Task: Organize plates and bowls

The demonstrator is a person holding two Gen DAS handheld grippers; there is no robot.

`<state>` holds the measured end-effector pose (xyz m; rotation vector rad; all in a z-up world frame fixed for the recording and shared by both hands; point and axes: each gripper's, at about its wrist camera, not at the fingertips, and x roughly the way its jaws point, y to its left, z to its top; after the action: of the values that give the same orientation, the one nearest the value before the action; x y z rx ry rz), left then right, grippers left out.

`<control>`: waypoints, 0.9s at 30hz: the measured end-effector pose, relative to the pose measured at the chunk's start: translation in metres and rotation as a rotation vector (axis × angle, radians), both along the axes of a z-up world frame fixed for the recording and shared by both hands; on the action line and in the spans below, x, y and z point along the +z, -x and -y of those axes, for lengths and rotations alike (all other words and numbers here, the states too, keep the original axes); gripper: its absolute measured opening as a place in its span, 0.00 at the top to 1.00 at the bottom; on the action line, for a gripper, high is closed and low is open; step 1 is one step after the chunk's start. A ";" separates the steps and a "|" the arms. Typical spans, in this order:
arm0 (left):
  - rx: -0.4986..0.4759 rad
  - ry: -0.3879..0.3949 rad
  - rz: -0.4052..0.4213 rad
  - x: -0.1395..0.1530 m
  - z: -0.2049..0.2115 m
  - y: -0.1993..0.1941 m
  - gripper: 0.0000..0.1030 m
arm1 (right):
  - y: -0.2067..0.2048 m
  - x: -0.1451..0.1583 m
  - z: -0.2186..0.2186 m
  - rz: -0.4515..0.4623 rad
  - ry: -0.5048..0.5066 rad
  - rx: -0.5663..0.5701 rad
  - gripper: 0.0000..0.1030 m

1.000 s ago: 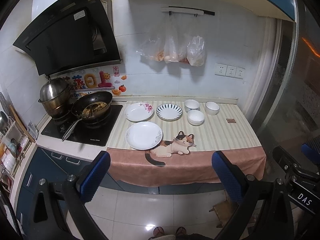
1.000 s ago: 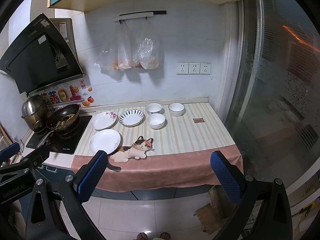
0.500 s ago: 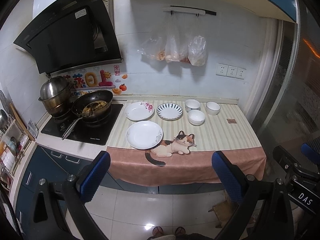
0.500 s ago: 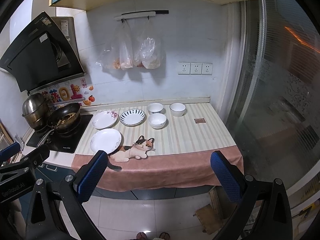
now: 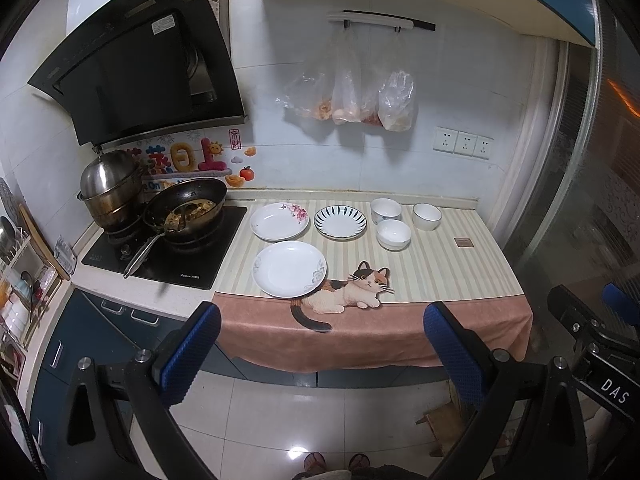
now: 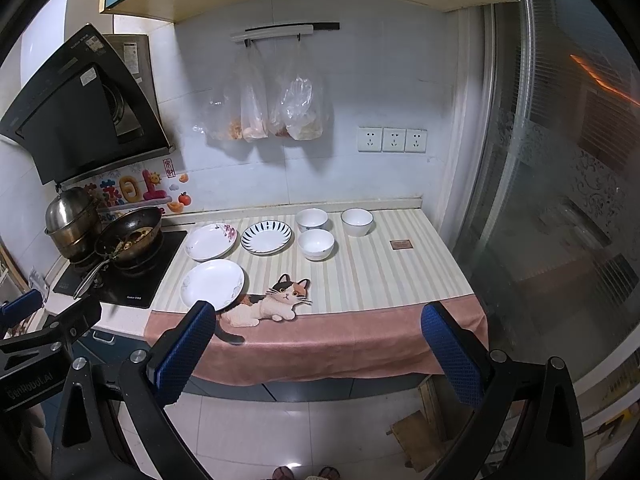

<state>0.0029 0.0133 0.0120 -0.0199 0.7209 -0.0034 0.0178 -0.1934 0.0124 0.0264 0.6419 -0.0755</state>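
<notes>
So both my claws hang wide apart and empty, well back from the counter [image 5: 460, 276]. Plates [image 5: 289, 269] sit ahead-left, bowls [image 6: 316, 243] ahead-right; left claw [image 5: 320, 354] is nearer the plates (my guess), right claw [image 6: 318, 354] the bowls.

Both grippers' fingers [image 5: 192, 352] [image 6: 448, 352] wide apart, empty
</notes>
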 end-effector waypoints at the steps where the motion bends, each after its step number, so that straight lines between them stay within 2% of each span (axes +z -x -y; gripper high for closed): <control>1: 0.000 0.000 -0.001 0.000 0.000 0.000 0.00 | 0.000 0.000 0.000 -0.001 0.000 0.001 0.00; 27: -0.001 0.007 -0.007 -0.008 -0.008 -0.002 0.00 | -0.013 -0.003 -0.014 -0.013 0.005 0.004 0.00</control>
<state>0.0051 0.0212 0.0039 -0.0263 0.7279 -0.0071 0.0305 -0.1797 0.0099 0.0197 0.6543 -0.0736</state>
